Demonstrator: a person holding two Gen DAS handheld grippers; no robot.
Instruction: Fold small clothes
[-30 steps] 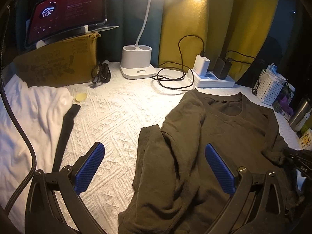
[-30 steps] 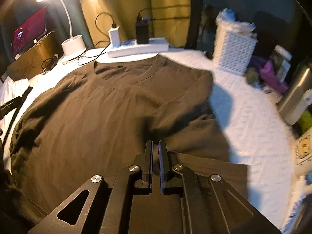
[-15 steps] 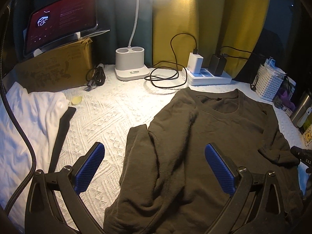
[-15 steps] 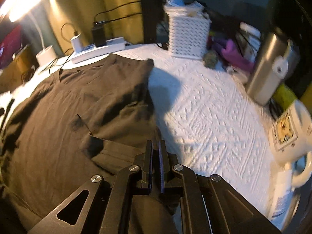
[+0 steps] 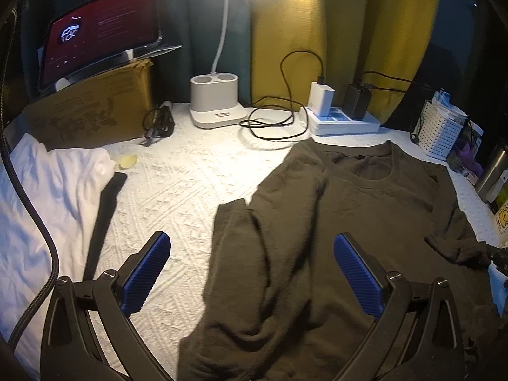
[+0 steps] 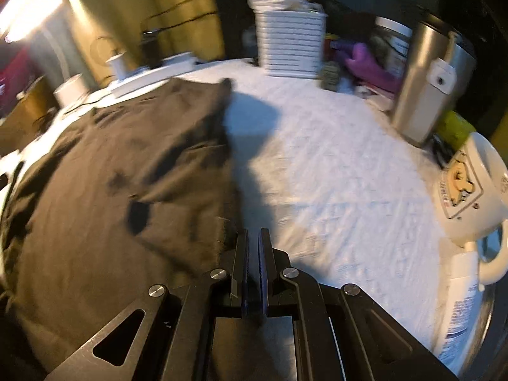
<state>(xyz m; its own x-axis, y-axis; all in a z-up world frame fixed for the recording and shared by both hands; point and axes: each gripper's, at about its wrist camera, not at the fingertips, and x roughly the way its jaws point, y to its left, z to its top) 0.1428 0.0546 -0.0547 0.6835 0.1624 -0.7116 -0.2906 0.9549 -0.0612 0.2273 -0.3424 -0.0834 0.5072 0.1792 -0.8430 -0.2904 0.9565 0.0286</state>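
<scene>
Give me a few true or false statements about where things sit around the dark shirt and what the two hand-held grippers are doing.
1. The left hand-held gripper stands wide open above the shirt. True.
2. The right hand-held gripper is wide open. False: its jaws are nearly shut, at the shirt's edge; whether it holds cloth cannot be told.
3. The tablet rests on a cardboard box. True.
4. The shirt's collar lies toward the power strip. True.
5. The white basket stands beside the lamp base. False: it is at the far right, past the power strip.
6. The white cloth lies on top of the shirt. False: it lies apart, at the left.
</scene>
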